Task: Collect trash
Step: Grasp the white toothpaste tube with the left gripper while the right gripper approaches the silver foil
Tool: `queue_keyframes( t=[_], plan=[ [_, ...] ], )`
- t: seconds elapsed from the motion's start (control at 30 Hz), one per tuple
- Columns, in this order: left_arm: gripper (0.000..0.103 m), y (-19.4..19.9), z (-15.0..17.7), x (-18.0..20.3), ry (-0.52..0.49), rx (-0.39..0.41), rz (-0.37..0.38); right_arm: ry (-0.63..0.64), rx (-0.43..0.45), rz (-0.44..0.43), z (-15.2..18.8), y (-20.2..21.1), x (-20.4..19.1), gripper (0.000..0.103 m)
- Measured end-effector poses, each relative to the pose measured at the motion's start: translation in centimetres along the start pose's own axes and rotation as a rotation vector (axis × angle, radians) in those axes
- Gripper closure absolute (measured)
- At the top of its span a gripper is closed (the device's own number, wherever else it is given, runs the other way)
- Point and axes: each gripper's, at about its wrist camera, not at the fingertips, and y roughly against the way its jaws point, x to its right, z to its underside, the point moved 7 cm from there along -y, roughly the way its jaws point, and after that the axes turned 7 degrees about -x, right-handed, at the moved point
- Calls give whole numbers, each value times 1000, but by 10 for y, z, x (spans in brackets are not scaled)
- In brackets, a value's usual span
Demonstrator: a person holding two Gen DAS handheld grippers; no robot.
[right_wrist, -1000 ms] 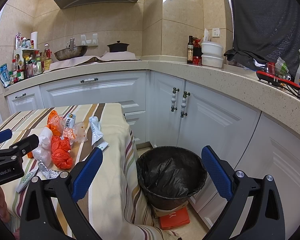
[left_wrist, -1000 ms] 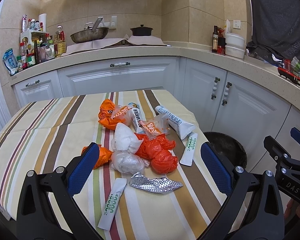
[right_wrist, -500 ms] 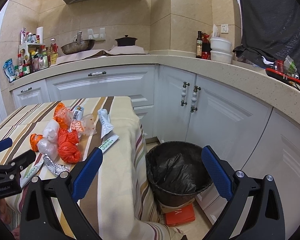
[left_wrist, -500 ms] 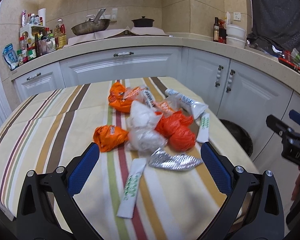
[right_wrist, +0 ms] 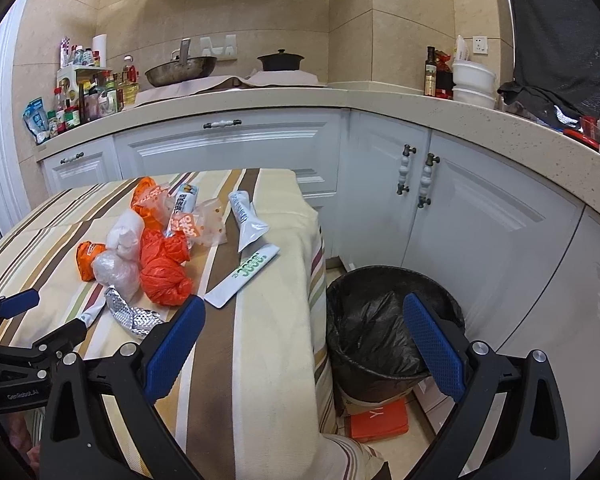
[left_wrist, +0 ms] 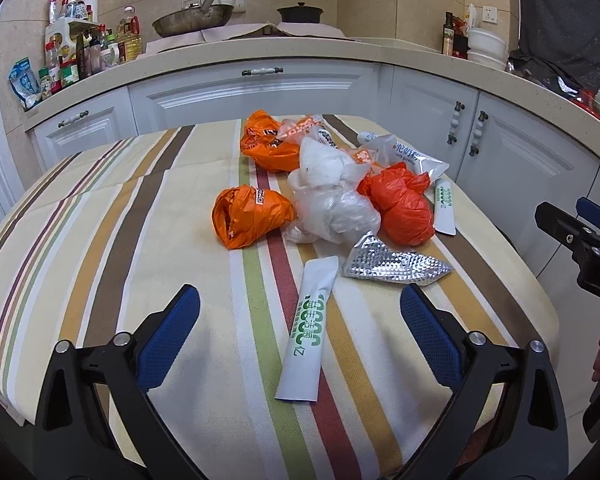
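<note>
A heap of trash lies on the striped tablecloth (left_wrist: pixel 100 240): two orange bags (left_wrist: pixel 252 220), a red bag (left_wrist: pixel 404 208), clear plastic bags (left_wrist: pixel 332 208), a crumpled foil wrapper (left_wrist: pixel 392 266), white sachets with green print (left_wrist: pixel 310 332) and a white pouch (left_wrist: pixel 408 156). My left gripper (left_wrist: pixel 300 320) is open, low over the table, its jaws either side of the near sachet. My right gripper (right_wrist: pixel 304 332) is open and empty, over the table's right edge beside the black-lined bin (right_wrist: pixel 392 320). The heap also shows in the right wrist view (right_wrist: pixel 160 256).
White cabinets (right_wrist: pixel 480 216) and a beige counter (right_wrist: pixel 340 98) wrap round the back and right. Bottles (right_wrist: pixel 84 96), a wok (right_wrist: pixel 180 70) and a black pot (right_wrist: pixel 280 60) stand on the counter. An orange box (right_wrist: pixel 380 420) lies under the bin.
My left gripper has moved lower and closer to the trash, so the near sachet now lies between its jaws. My right gripper has shifted left and forward, over the table's edge.
</note>
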Motion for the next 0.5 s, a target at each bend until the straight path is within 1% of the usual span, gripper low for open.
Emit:
queue_keyframes(
  t=[0.03,0.07,0.1,0.13,0.33,0.37,0.4,0.43,0.5],
  plan=[
    [15,-1,1,0,-4,-6,3,5,-3,-3,0,-1,-2,7],
    [22,-3,3,0,-10,-13,6,8,-6,-6,0,-2,-3,7],
    [26,-4,5,-1,-13,-22,11,13,-7,-11,0,-2,-6,7],
    [28,-6,7,-3,-12,-28,16,15,-9,-15,0,-3,-7,7],
    [48,-12,17,-9,0,-71,46,37,-24,-46,2,-7,-20,7],
    [53,-12,17,-9,-2,-68,42,40,-27,-50,3,-8,-22,7],
    [62,-11,17,-9,-9,-64,45,48,-30,-54,3,-9,-25,7],
    [68,-11,17,-8,-11,-66,50,56,-31,-61,4,-10,-29,7],
    [83,-10,18,-8,-11,-66,68,69,-34,-74,5,-11,-34,7]
  ],
)
